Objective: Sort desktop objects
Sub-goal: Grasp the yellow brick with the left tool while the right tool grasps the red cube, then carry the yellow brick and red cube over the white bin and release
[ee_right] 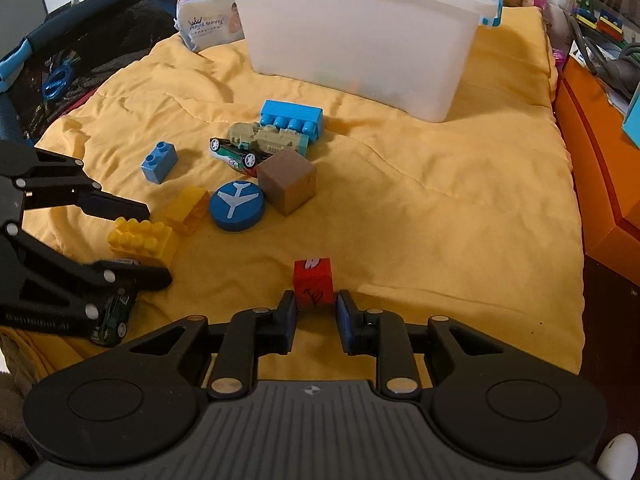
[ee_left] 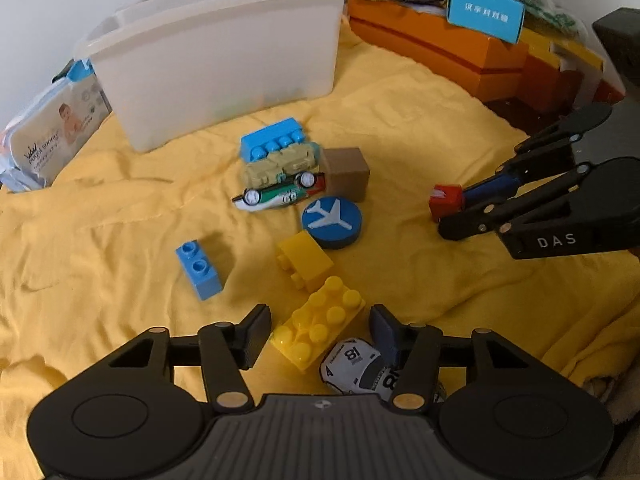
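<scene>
Here we look across a yellow quilt [ee_right: 440, 208] strewn with toys. At its far left corner a pack of baby wipes [ee_right: 210, 20] leans beside a translucent plastic bin [ee_right: 360, 28] that stands along the far edge.

Near the left edge, our left gripper [ee_left: 318, 334] has its jaws half spread around a yellow 8-stud brick [ee_left: 318, 330] and a white toy race car [ee_left: 358, 366] numbered 18; the left pad sits just clear of the brick, while the right pad lies against the car, so nothing is pinched yet. Just beyond sit a smaller yellow brick [ee_left: 304, 258] and, further left, a blue 2-stud brick [ee_left: 199, 268].

Toward the middle of the quilt we find a blue disc with a white airplane [ee_right: 237, 206], touching a brown cube [ee_right: 287, 180]. Behind them cluster a green-and-white toy car [ee_right: 234, 154] lying on its side, a tan military vehicle [ee_right: 264, 138] and a blue 4-stud brick [ee_right: 292, 118].

Near the front edge, right of these, our right gripper [ee_right: 316, 308] has its blue pads drawn close on either side of a red cube [ee_right: 313, 282]; whether they actually press on it we cannot tell. Past the right edge stand orange boxes [ee_left: 440, 48].
</scene>
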Action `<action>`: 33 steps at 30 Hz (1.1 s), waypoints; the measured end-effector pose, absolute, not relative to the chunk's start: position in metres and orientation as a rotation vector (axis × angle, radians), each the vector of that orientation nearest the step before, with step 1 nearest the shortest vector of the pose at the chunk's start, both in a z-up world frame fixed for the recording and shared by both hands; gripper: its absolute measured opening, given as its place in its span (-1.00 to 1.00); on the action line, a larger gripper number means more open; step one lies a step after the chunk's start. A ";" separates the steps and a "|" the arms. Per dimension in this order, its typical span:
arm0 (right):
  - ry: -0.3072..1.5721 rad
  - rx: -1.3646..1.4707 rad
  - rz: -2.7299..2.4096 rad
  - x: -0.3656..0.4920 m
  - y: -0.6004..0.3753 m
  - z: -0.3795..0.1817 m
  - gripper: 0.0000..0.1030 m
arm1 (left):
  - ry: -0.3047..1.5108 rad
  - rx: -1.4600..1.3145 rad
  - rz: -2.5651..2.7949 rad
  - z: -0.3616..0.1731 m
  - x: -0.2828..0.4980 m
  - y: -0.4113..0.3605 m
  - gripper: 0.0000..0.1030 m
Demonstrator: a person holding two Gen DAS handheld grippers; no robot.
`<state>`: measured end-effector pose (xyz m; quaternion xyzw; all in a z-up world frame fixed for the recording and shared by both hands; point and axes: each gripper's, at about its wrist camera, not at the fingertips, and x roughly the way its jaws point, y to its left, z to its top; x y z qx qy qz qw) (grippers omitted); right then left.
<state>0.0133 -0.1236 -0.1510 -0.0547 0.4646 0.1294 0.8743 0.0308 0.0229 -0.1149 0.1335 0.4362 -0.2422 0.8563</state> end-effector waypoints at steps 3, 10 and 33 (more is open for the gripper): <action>0.965 -0.120 0.273 0.014 -0.123 -0.151 -0.50 | 0.915 0.235 -0.495 -0.111 0.032 0.029 0.01; 0.966 -0.122 0.283 0.012 -0.124 -0.145 -0.56 | 0.844 0.199 -0.459 -0.082 0.031 0.041 0.00; 0.541 -0.180 0.217 0.110 -0.142 -0.003 -0.60 | 0.490 0.215 -0.360 0.055 0.144 0.042 0.01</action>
